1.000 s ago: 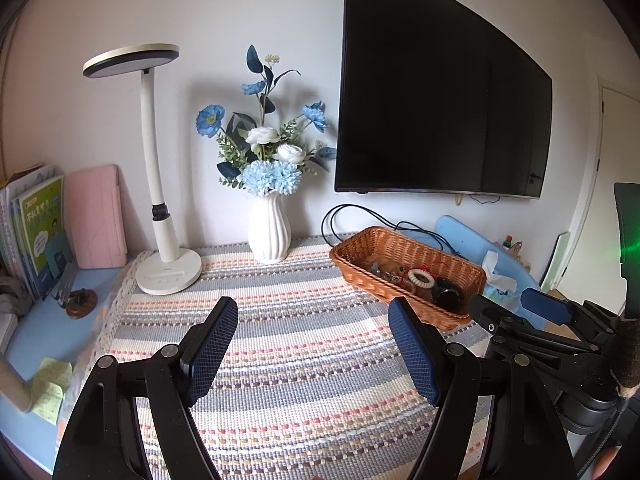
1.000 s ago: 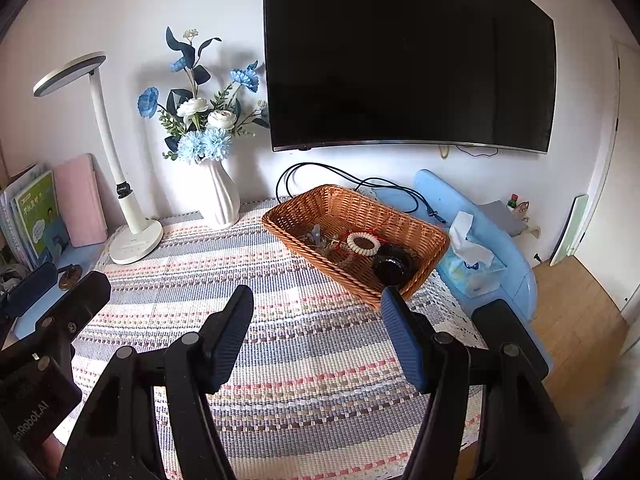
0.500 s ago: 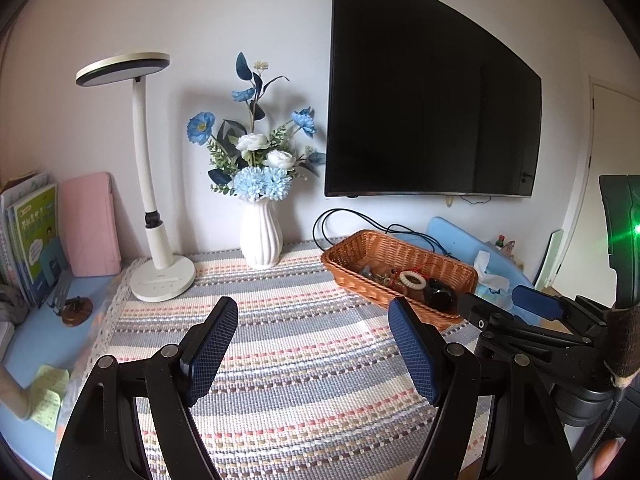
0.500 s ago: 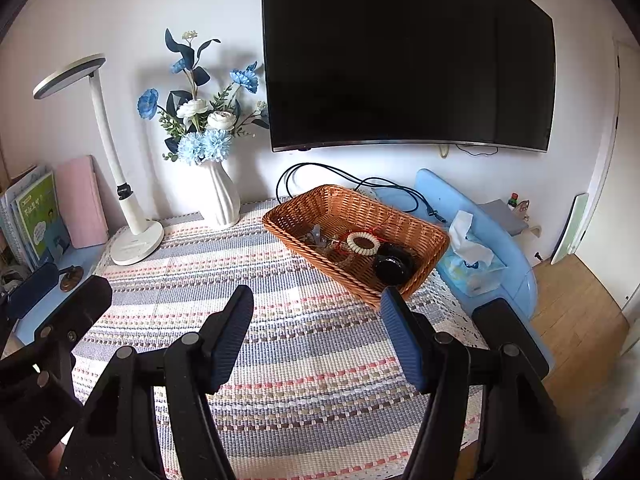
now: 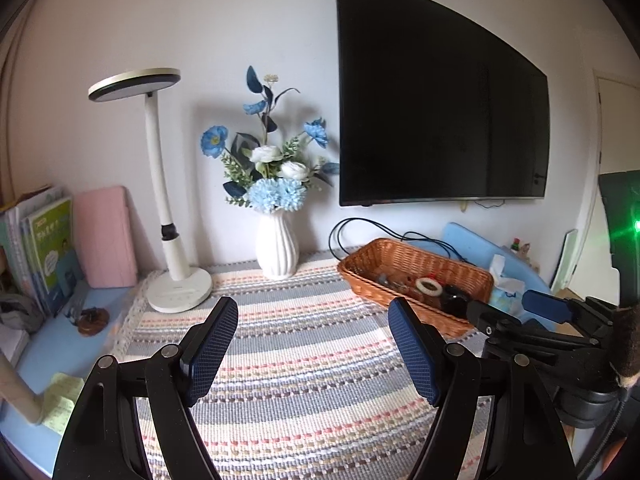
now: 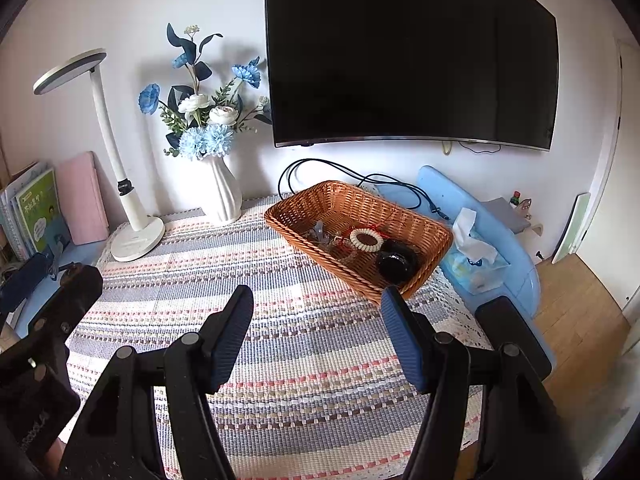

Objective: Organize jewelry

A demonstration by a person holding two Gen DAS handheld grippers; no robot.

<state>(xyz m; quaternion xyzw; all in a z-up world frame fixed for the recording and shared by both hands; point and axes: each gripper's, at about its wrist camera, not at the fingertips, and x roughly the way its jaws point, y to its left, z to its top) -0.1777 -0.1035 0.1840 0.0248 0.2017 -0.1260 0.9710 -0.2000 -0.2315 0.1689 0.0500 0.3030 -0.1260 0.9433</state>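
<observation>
Left hand-held gripper (image 5: 312, 344) raised and pulled back, spread, right hand-held gripper (image 6: 316, 334) steady, spread, before wicker basket (image 6: 416, 220)

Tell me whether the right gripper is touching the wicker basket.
Apart. In the right wrist view, the right gripper hangs open above the striped cloth, with cloth showing between its fingertips and the wicker basket.
</observation>
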